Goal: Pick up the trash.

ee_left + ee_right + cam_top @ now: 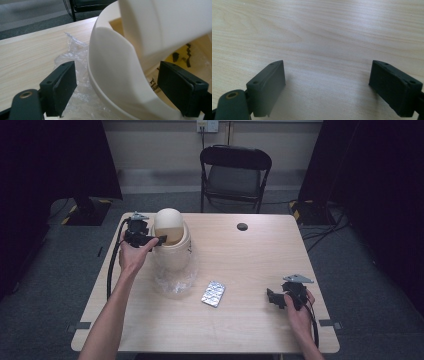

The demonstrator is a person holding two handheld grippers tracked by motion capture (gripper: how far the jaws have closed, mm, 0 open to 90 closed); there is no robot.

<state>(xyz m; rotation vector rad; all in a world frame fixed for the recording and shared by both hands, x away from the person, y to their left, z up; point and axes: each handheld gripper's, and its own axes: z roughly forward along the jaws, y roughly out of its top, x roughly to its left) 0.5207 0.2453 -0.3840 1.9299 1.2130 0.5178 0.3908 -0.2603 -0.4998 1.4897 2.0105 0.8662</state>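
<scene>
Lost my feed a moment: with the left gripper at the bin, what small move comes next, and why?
Probably close the left gripper: its jaws stand open astride the cream bin's rim, one outside by the clear plastic liner, one inside. The right gripper is open over bare table.

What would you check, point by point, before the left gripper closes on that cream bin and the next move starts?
1. Left gripper open: ok.
2. Its jaws stand on either side of the cream bin's rim: ok.
3. Swing lid tilted open: ok.
4. Clear plastic bag around the bin, possibly caught in the grip: cannot tell.
5. Blister pack lying on the table, apart from both grippers: ok.
6. Right gripper open, nothing between its jaws: ok.
</scene>
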